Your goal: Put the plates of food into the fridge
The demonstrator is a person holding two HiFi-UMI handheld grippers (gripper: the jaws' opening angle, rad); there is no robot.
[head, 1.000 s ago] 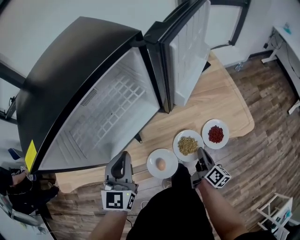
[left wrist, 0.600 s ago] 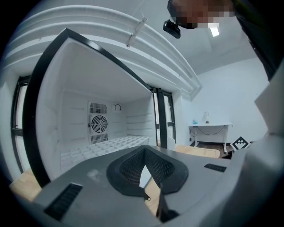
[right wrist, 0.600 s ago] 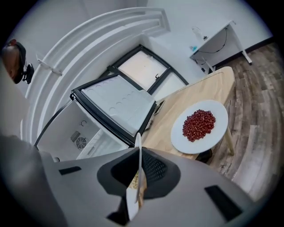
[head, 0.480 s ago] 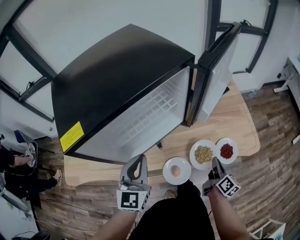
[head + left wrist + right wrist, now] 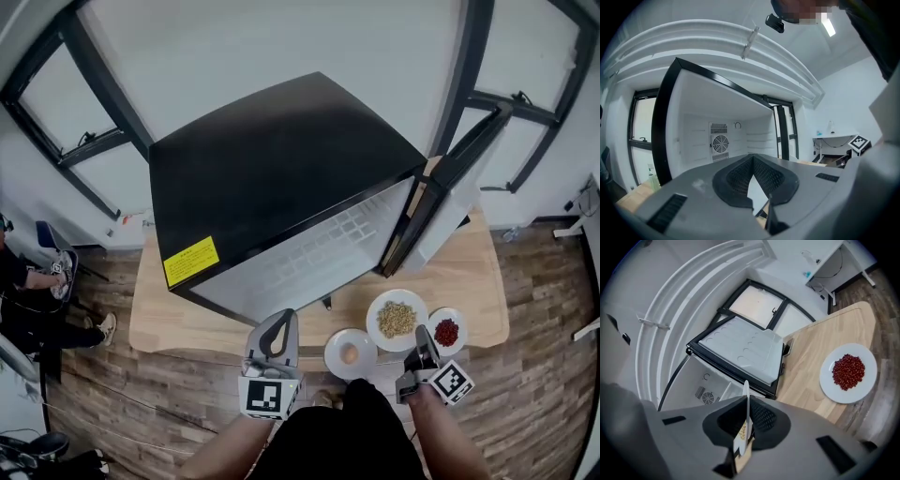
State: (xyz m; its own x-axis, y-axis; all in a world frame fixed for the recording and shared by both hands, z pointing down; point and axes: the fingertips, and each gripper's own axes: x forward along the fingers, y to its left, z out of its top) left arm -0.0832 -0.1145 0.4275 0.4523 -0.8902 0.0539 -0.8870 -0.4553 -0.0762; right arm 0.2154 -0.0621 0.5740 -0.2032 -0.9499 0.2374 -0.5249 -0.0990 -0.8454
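Three white plates show in the head view. The plate of yellow grains [image 5: 397, 319] hangs just above the wooden platform [image 5: 187, 323], and my right gripper [image 5: 421, 332] is shut on its near rim. In the right gripper view that plate's rim [image 5: 746, 389] stands edge-on between the jaws of the right gripper [image 5: 747, 405]. The plate with an egg [image 5: 349, 353] and the plate of red bits [image 5: 447, 331] [image 5: 848, 372] lie on the platform. My left gripper [image 5: 279, 319] [image 5: 753, 158] is shut and empty. It points level into the open black fridge [image 5: 281, 178] [image 5: 722, 136].
The fridge door [image 5: 459, 178] [image 5: 740, 352] stands open at the right, behind the plates. A seated person [image 5: 23, 281] is at the far left on the wood floor [image 5: 544, 375]. A white desk [image 5: 834, 138] stands beyond the fridge.
Both grippers have risen, and the plate of grains has come up off the platform in the right gripper. The head view has swung up, so more of the fridge's top shows.
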